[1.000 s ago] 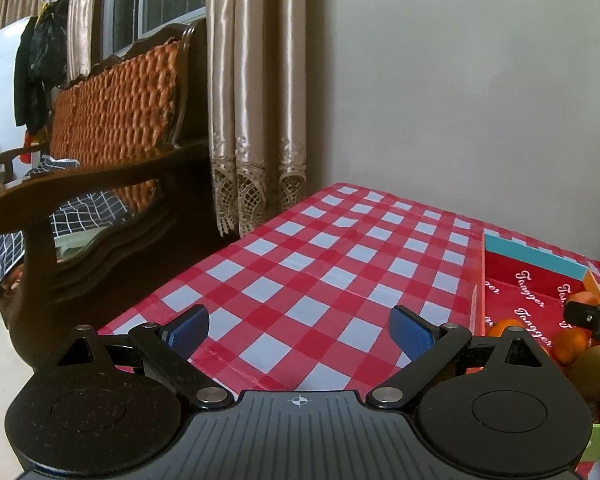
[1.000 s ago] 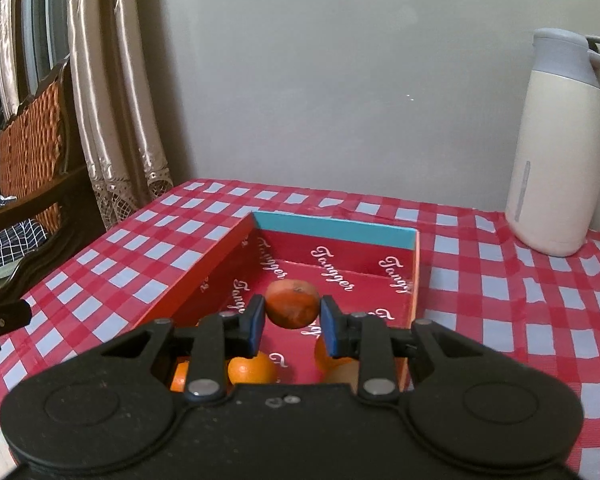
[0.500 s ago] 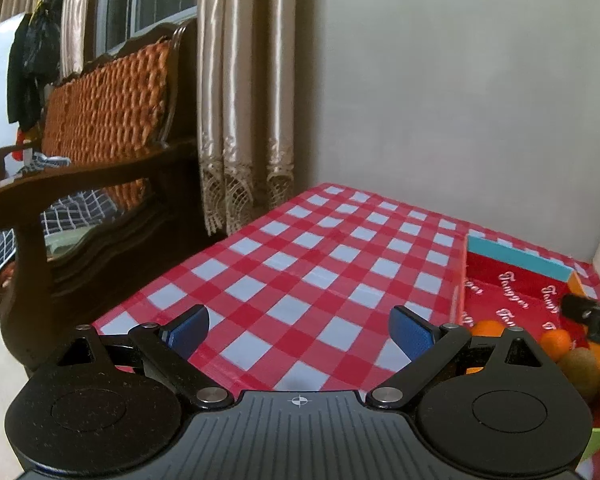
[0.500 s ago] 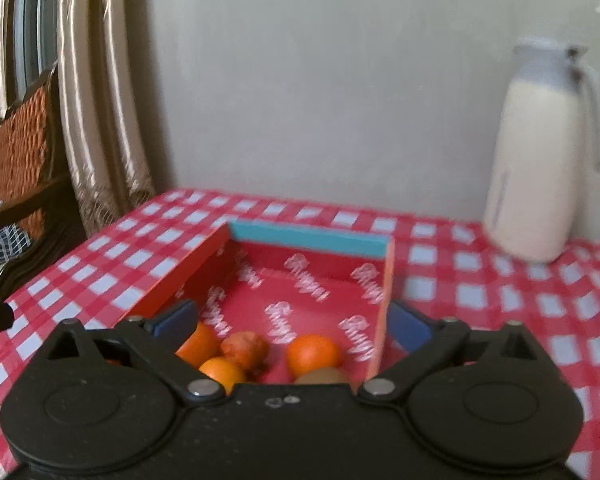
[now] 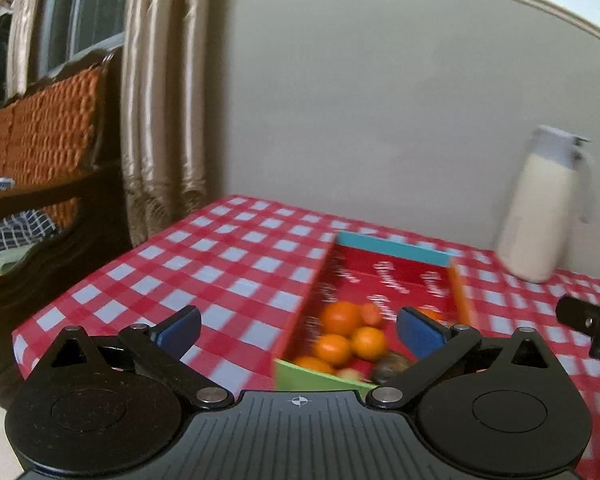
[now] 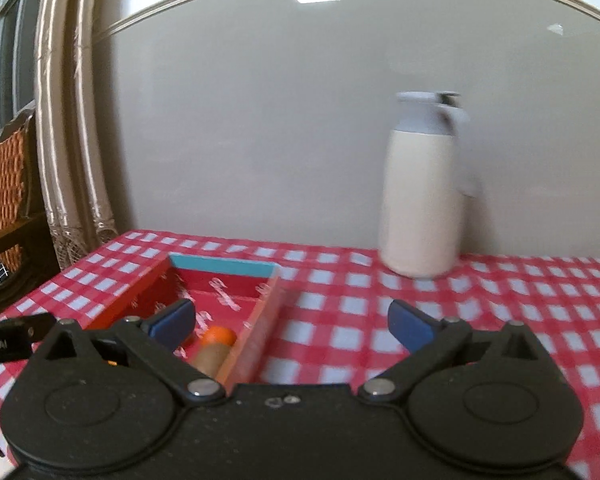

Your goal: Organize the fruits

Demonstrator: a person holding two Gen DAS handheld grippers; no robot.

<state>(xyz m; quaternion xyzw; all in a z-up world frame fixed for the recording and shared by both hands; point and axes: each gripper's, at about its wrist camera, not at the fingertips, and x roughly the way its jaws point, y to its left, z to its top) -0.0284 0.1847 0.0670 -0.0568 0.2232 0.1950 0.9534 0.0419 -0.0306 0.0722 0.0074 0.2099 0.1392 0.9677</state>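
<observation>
left gripper point(image 5: 298, 330) jaws opening, empty | right gripper point(image 6: 290, 322) jaws opening, empty | box point(image 5: 392, 246) lower centre: four oranges point(image 5: 340, 317) | one jug point(image 5: 540, 216) right

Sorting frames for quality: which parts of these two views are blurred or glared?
Left wrist view: tablecloth, fruit box and jug smeared by motion; ceiling-light glare on the wall. Right wrist view: jug ghosted, tablecloth soft, fisheye bends the wall moulding.
</observation>
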